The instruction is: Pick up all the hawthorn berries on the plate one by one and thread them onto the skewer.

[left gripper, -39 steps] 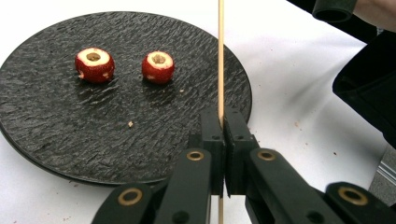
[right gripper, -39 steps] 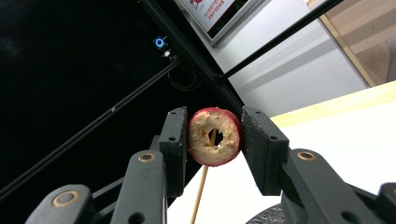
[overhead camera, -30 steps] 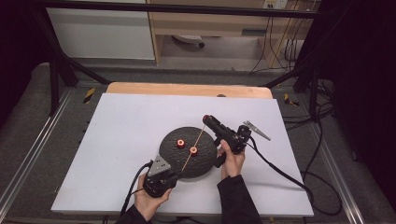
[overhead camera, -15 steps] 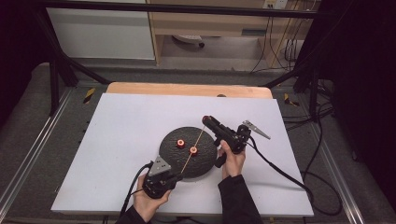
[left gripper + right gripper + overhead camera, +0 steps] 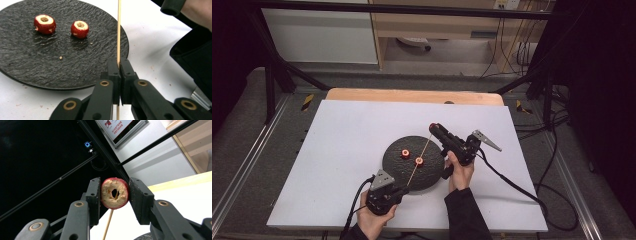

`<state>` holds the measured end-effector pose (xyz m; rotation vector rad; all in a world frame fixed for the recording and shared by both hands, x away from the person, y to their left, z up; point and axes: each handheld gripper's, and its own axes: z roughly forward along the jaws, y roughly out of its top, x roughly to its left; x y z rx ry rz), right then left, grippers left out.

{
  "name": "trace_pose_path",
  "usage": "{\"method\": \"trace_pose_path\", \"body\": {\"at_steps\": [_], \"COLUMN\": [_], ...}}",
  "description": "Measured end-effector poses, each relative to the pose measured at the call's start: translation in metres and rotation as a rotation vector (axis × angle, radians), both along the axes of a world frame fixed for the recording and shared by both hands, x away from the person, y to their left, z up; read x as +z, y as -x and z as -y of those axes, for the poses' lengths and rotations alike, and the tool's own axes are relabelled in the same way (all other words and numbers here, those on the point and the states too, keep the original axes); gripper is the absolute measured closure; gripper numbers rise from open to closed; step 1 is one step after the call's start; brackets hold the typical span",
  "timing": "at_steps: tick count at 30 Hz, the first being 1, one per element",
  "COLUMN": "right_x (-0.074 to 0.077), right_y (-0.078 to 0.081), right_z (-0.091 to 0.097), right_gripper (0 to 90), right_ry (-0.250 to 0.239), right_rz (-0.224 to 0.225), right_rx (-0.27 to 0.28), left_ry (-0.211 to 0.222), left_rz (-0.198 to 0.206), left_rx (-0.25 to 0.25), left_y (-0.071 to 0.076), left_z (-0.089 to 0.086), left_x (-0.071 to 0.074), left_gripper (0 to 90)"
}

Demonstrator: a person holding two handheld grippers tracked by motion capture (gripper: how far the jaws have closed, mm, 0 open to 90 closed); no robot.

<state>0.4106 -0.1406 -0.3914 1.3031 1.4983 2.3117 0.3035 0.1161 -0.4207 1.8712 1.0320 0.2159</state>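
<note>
A round black slate plate [image 5: 414, 162] sits on a white table [image 5: 337, 140] and serves as the landmark here. Two cored red fruits, likely hawthorns [image 5: 45, 23] [image 5: 79, 29], rest on the plate's middle, hollow ends up. At the plate's near edge, the left gripper [image 5: 398, 191] has its jaws clamped tight on the lower end of a thin wooden skewer [image 5: 118, 30], anchoring it so it cannot slip. The skewer slants up and away across the plate to the far right rim. There the right gripper [image 5: 432, 126] squeezes a third cored hawthorn [image 5: 115, 193] between its pads, cored hole facing along the stick, whose tip appears to sit in or just behind the hole; this looks like threading fruit onto the skewer. The left hand [image 5: 372, 220] lies low below the plate, gripper pointing toward it. The right hand [image 5: 460, 170], beside the plate's right edge, angles its gripper up and leftward.
</note>
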Motion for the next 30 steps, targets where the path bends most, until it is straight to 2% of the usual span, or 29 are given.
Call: {"method": "trace_pose_path", "body": {"at_steps": [4, 9, 12, 16, 20, 22, 24, 28, 30], "right_x": [-0.002, -0.003, -0.003, -0.001, -0.002, -0.002, -0.001, 0.002, 0.001], "right_y": [0.0, 0.002, 0.002, 0.001, 0.001, 0.001, 0.001, 0.001, 0.001], "right_z": [-0.002, -0.003, -0.002, -0.001, -0.002, -0.002, -0.001, 0.001, 0.0], "right_gripper": [63.4, 63.4, 63.4, 63.5, 63.7, 63.8, 63.8, 63.8, 63.9], "right_ry": [-0.012, -0.008, -0.011, -0.004, -0.016, -0.014, -0.014, -0.022, -0.02], "right_rz": [-0.002, -0.02, -0.024, -0.051, -0.04, -0.038, -0.061, -0.075, -0.091], "right_rx": [-0.001, 0.01, 0.019, 0.022, 0.02, 0.017, 0.032, 0.058, 0.071], "left_ry": [0.006, -0.003, -0.005, -0.012, -0.005, -0.022, -0.028, -0.039, -0.015], "left_rz": [-0.013, -0.008, -0.012, 0.005, 0.007, 0.016, 0.02, 0.037, 0.044], "left_rx": [0.001, -0.003, -0.001, 0.015, 0.004, 0.003, 0.012, 0.01, 0.009], "left_y": [0.002, 0.005, 0.005, 0.004, 0.006, 0.006, 0.005, 0.003, 0.003], "left_z": [0.006, 0.014, 0.012, 0.007, 0.012, 0.012, 0.01, 0.009, 0.008], "left_x": [-0.002, -0.006, -0.007, -0.007, -0.007, -0.006, -0.006, -0.006, -0.003], "left_gripper": [88.5, 88.5, 88.5, 88.5, 88.5, 88.5, 88.6, 88.6, 88.6]}}
